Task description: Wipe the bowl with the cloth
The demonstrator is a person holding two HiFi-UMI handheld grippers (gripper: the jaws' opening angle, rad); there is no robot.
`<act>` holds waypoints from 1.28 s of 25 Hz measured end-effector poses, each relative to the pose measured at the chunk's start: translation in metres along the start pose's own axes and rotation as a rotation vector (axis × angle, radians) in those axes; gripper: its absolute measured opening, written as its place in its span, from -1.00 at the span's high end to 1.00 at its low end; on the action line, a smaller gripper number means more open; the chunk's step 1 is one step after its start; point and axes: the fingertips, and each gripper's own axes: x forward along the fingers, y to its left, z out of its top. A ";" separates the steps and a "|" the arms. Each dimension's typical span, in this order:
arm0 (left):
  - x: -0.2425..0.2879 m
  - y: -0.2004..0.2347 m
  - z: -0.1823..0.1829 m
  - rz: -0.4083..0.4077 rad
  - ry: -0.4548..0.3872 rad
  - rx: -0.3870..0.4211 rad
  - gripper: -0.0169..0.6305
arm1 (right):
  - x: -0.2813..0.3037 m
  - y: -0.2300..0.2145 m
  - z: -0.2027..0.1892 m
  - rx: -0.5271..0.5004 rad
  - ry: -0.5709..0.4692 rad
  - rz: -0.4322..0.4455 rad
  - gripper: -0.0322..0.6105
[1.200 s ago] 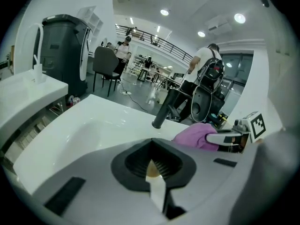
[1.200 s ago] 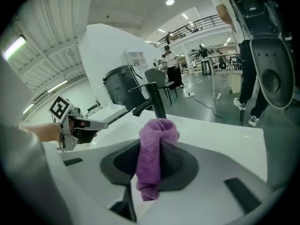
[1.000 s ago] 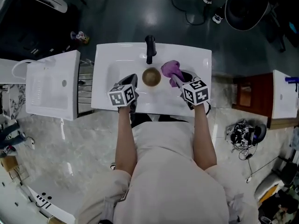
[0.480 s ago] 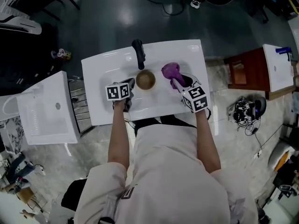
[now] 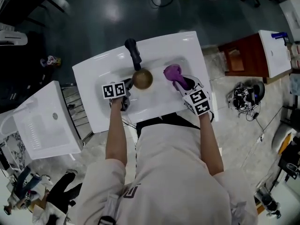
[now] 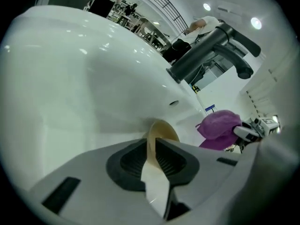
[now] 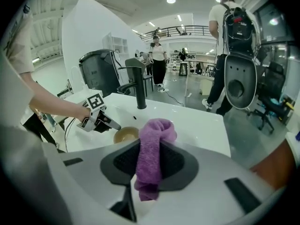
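Observation:
A tan bowl (image 5: 142, 79) sits in the white sink (image 5: 98, 76) just below the black faucet (image 5: 131, 51). My left gripper (image 5: 125, 89) is shut on the bowl's rim (image 6: 154, 146), which runs edge-on between the dark pads (image 6: 129, 161). My right gripper (image 5: 180, 84) is shut on a purple cloth (image 5: 172, 72), held right of the bowl and apart from it. In the right gripper view the cloth (image 7: 152, 156) bulges out above the pads, with the bowl (image 7: 125, 134) and left gripper (image 7: 101, 118) beyond it. The cloth (image 6: 220, 128) also shows in the left gripper view.
A second white basin (image 5: 44, 123) stands at the left, a brown stand (image 5: 238, 55) and another white unit (image 5: 275, 50) at the right. Cables and a headset (image 5: 246, 97) lie on the floor. People (image 7: 159, 60) stand in the background.
The left gripper has moved in from the sink's front and now pinches the bowl's rim. The right gripper keeps the cloth beside the bowl. The head view has swung round.

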 end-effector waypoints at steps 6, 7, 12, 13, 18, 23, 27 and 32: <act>0.011 -0.004 -0.016 -0.050 0.038 -0.057 0.72 | -0.016 0.000 -0.010 -0.006 0.010 -0.040 0.62; 0.013 -0.005 -0.019 -0.051 0.051 -0.059 0.72 | -0.018 -0.001 -0.012 -0.004 0.010 -0.043 0.62; 0.023 0.005 -0.018 -0.010 0.083 -0.085 0.85 | -0.015 -0.006 -0.001 0.016 -0.004 -0.038 0.62; 0.022 0.007 -0.019 0.008 0.078 -0.079 0.88 | -0.016 -0.006 0.000 0.012 -0.011 -0.035 0.62; 0.011 0.001 -0.014 0.099 0.017 -0.044 0.89 | -0.010 -0.003 0.021 0.026 -0.080 0.025 0.62; -0.013 -0.014 -0.006 0.192 -0.062 -0.017 0.89 | 0.000 0.016 0.056 0.060 -0.187 0.169 0.62; -0.029 -0.025 0.004 0.247 -0.145 -0.051 0.89 | 0.003 0.033 0.095 0.147 -0.329 0.354 0.62; -0.044 -0.042 -0.005 0.286 -0.225 -0.137 0.89 | 0.006 0.079 0.112 0.213 -0.393 0.662 0.62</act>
